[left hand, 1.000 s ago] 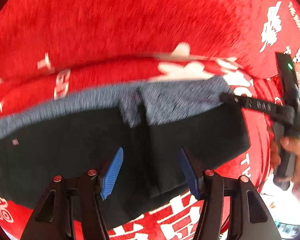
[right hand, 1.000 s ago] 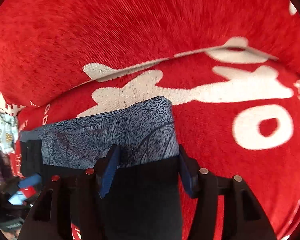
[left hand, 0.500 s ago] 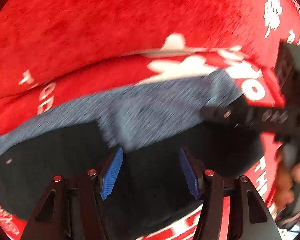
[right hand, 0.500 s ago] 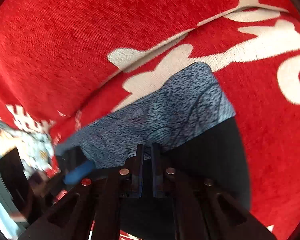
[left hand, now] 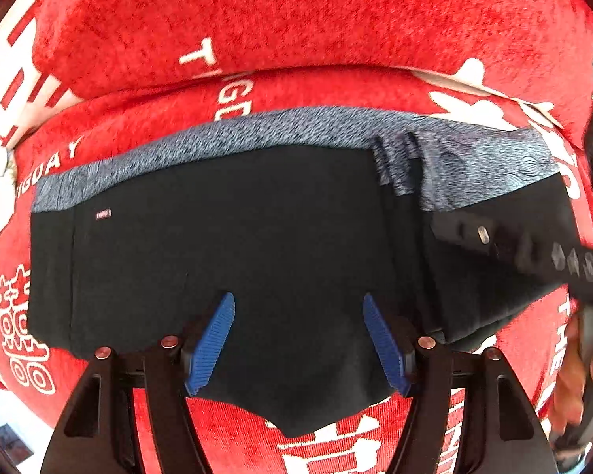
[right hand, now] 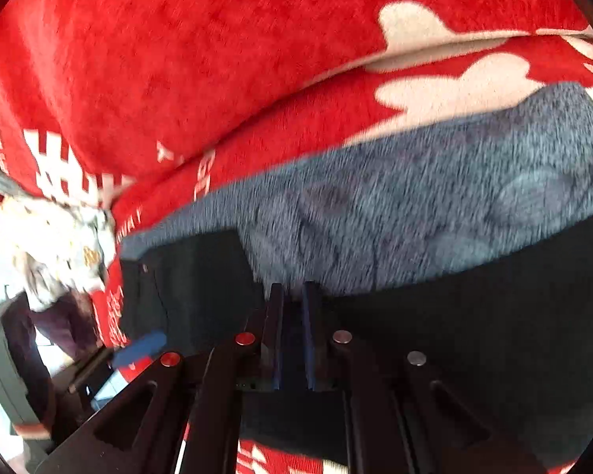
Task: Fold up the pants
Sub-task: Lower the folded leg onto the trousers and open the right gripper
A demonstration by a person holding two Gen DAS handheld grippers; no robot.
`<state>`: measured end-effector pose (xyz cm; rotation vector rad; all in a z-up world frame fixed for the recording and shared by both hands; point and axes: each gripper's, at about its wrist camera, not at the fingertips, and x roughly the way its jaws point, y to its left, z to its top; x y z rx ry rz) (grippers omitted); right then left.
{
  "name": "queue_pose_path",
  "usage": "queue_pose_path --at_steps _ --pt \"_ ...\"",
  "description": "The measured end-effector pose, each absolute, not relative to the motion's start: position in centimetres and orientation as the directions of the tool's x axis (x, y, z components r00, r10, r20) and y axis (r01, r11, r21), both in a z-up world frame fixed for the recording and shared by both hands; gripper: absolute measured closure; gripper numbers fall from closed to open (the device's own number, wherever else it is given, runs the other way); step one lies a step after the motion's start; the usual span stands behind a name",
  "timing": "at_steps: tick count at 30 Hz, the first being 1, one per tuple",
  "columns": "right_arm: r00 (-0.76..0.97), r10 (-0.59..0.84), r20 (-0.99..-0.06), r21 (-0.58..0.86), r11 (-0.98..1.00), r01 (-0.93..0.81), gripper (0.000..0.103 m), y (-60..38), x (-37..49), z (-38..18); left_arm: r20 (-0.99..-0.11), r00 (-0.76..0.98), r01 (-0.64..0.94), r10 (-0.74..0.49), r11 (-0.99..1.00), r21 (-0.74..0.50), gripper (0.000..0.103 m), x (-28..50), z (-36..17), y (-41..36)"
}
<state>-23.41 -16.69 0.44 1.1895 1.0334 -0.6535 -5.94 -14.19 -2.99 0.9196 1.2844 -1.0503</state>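
Black pants [left hand: 257,260] with a grey patterned waistband [left hand: 296,126] are spread across a red printed blanket [left hand: 296,19]. Half a second earlier the right hand-held gripper [right hand: 292,300] was already closed near the waistband; it is now seen clamped on the black fabric just below the grey band, and the right portion is lifted and creased over the rest. The left hand-held gripper [left hand: 298,339] is held wide above the lower middle of the garment, gripping nothing. A sideways fold is judged to be under way, with flattening of the doubled layer still to be done.
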Motion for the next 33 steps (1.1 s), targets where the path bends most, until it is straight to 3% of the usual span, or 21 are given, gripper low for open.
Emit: queue_pose_path --at_steps 2,3,4,5,7,9,20,25,29,33 --pt "0.403 0.125 -0.907 0.422 0.305 0.854 0.093 -15.7 -23.5 0.8 -0.996 -0.014 0.953 -0.089 0.301 -0.040 0.034 -6.3 -3.1 -14.2" --pt "0.401 0.131 -0.906 0.422 0.309 0.852 0.093 -15.4 -23.5 1.2 -0.996 -0.014 0.951 -0.092 0.308 -0.042 0.026 -6.4 -3.0 -14.1" --pt "0.399 0.134 -0.907 0.421 0.311 0.852 0.093 -15.0 -23.6 1.7 -0.995 -0.015 0.949 -0.098 0.313 -0.045 0.011 -6.4 -2.9 -13.9" --pt "0.400 0.130 -0.907 0.420 0.311 0.852 0.093 -14.8 -23.9 2.2 -0.994 -0.014 0.948 -0.105 0.316 -0.047 0.007 -6.5 -2.9 -13.8" --pt "0.391 0.118 -0.913 0.408 0.313 0.858 0.082 -14.3 -24.5 3.4 -0.993 -0.017 0.948 -0.114 0.313 -0.052 0.006 -6.7 -2.6 -13.6" --pt "0.369 0.090 -0.925 0.378 0.323 0.868 0.059 -14.0 -25.4 4.7 -0.994 -0.023 0.947 -0.102 0.316 -0.055 0.006 -7.1 -2.7 -13.7" --pt "0.182 -0.071 -0.981 0.131 0.452 0.883 0.056 -13.5 -26.9 7.7 -0.997 -0.043 0.936 -0.070 0.345 -0.064 0.006 -6.8 -1.9 -12.0" --pt "0.157 -0.075 -0.985 0.097 0.515 0.852 0.053 -11.6 -27.0 7.8 -0.997 -0.054 0.931 -0.064 0.358 -0.074 0.006 -6.6 -1.9 -11.3" --pt "0.164 -0.073 -0.984 0.091 0.586 0.805 0.053 -10.8 -25.8 7.5 -0.997 -0.035 0.920 -0.062 0.388 -0.056 0.006 -6.1 -1.8 -10.7" --pt "0.129 -0.088 -0.988 0.007 0.797 0.604 0.053 -7.6 -22.7 6.5 -0.997 -0.019 0.906 -0.068 0.421 -0.046 0.006 -4.7 -1.4 -9.8"
